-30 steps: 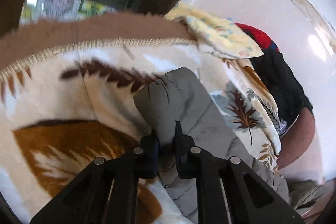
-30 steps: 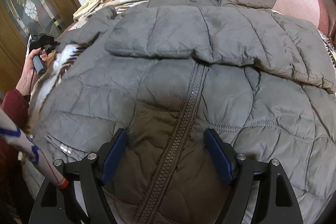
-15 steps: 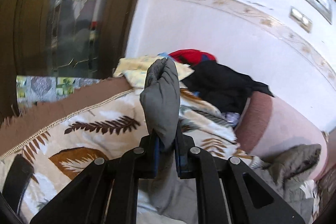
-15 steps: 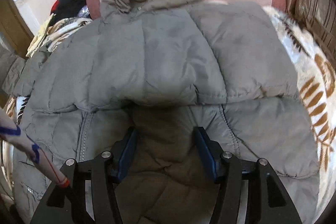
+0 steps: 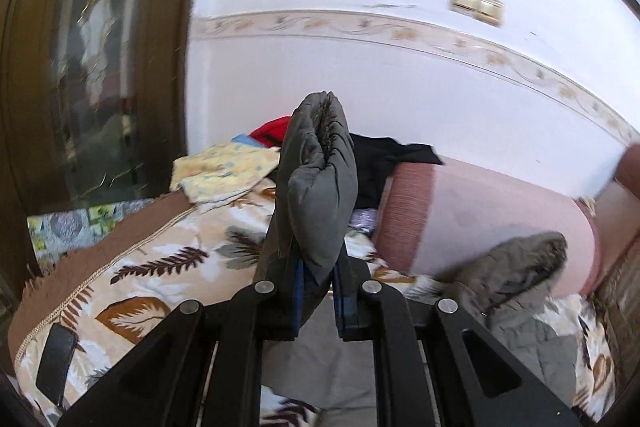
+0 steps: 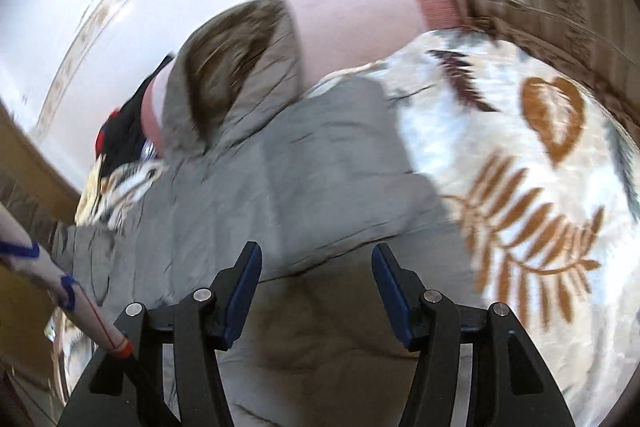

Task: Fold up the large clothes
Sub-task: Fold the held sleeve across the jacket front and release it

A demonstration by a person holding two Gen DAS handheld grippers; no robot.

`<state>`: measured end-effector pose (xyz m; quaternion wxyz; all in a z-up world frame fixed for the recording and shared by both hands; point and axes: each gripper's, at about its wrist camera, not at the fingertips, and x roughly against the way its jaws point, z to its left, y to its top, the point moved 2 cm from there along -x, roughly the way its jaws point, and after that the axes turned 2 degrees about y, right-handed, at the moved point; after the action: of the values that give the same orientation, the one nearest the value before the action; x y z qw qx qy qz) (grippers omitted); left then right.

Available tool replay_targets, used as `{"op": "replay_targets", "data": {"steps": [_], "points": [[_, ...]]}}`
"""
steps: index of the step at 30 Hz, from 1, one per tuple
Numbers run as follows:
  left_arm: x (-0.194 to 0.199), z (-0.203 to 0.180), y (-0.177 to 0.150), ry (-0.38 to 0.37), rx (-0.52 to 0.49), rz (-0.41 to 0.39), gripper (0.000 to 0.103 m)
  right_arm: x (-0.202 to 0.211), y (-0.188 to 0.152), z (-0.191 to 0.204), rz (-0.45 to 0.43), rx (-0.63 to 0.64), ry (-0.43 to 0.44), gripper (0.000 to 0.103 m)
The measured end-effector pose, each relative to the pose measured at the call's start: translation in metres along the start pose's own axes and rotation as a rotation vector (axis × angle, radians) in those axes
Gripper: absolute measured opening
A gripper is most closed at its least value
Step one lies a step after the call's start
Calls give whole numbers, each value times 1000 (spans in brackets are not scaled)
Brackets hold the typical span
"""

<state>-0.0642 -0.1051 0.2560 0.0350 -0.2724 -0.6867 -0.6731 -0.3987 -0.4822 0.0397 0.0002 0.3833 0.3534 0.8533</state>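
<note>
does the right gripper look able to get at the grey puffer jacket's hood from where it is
Probably yes. The right gripper stands open over the grey puffer jacket, nothing between its fingers, and the hood lies uncovered ahead against the pink bolster. Only the jacket's own body lies between them. The picture is blurred, though.

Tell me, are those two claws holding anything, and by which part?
The left gripper pinches the grey jacket's sleeve near the cuff. The right gripper is open, holding nothing.

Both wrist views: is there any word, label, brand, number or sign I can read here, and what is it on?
None can be read.
Grey padded jacket: no label or print shows.
Cream leaf-patterned blanket: pattern only, no writing.
Wall plates: blurred, no text legible.
Dark flat phone-like object: blank.
</note>
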Motion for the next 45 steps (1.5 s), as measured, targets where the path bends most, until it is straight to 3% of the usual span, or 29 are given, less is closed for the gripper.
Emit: {"op": "replay_targets", "data": {"steps": [11, 19, 25, 30, 32, 34, 35, 40, 42, 45], "points": [[53, -163, -37, -142, -193, 27, 11, 45, 21, -51, -101, -137, 8, 62], [43, -290, -130, -266, -358, 161, 11, 61, 25, -81, -122, -179, -22, 62], [9, -351, -218, -269, -487, 284, 12, 62, 26, -87, -116, -174, -25, 62], [-5, -373, -266, -286, -598, 350, 17, 56, 27, -85, -101, -159, -23, 62], [-6, -378, -274, -311, -633, 372, 41, 54, 27, -84, -97, -159, -23, 62], [2, -378, -276, -360, -647, 375, 54, 52, 28, -83, -93, -156, -22, 62], [6, -377, -274, -372, -653, 366, 62, 51, 28, -82, -93, -156, -22, 62], [50, -364, -242, -475, -650, 258, 69, 54, 29, -78, -108, -154, -17, 62], [55, -356, -228, -456, -640, 215, 75, 55, 29, -75, -119, -137, -3, 62], [37, -335, -208, -361, -626, 190, 75, 55, 28, -68, -122, -103, 22, 54]]}}
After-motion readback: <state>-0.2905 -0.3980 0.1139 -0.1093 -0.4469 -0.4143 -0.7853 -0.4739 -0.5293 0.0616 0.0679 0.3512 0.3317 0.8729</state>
